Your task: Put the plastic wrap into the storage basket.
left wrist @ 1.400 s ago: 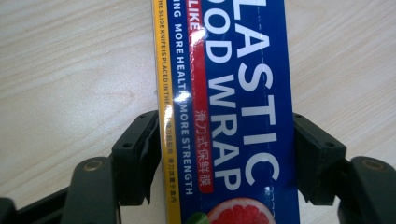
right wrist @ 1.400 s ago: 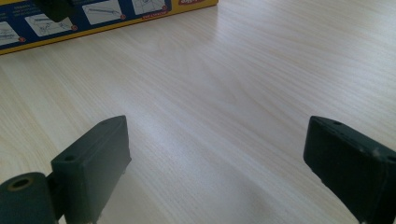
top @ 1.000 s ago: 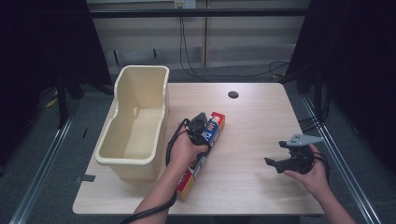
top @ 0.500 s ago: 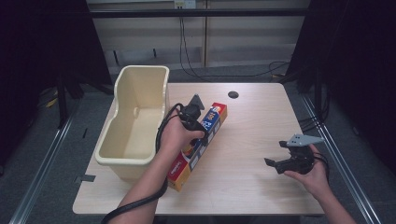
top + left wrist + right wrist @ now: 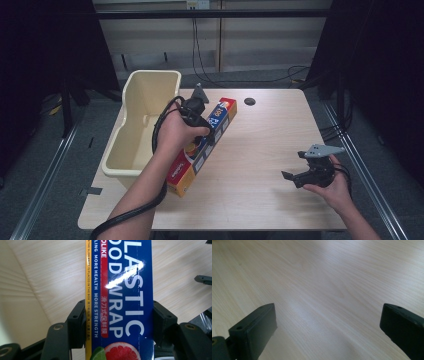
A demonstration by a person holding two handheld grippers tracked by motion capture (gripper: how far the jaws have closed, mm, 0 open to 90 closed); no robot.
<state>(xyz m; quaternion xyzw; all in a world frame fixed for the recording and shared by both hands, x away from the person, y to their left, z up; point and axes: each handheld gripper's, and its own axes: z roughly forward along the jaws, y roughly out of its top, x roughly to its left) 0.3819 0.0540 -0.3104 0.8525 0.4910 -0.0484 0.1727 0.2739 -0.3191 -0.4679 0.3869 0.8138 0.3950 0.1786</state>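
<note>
Left gripper (image 5: 206, 131) is clamped across the width of a long plastic wrap box (image 5: 200, 150) — in the left gripper view both black jaws press against the box's (image 5: 120, 302) long sides, one on the yellow edge, one on the blue. The box carries white "PLASTIC WRAP" lettering and a grapefruit picture. In the high view it lies diagonally over the wooden surface (image 5: 260, 150), its near end by the front-left, its far end pointing toward the middle rear; whether it rests on the wood or is lifted cannot be told. A cream plastic bin (image 5: 142, 125) stands just beside it at the left edge. Right gripper (image 5: 292, 177) is held low at the surface's right side, well apart from the box — jaws spread wide, nothing between them but bare wood (image 5: 324, 290).
</note>
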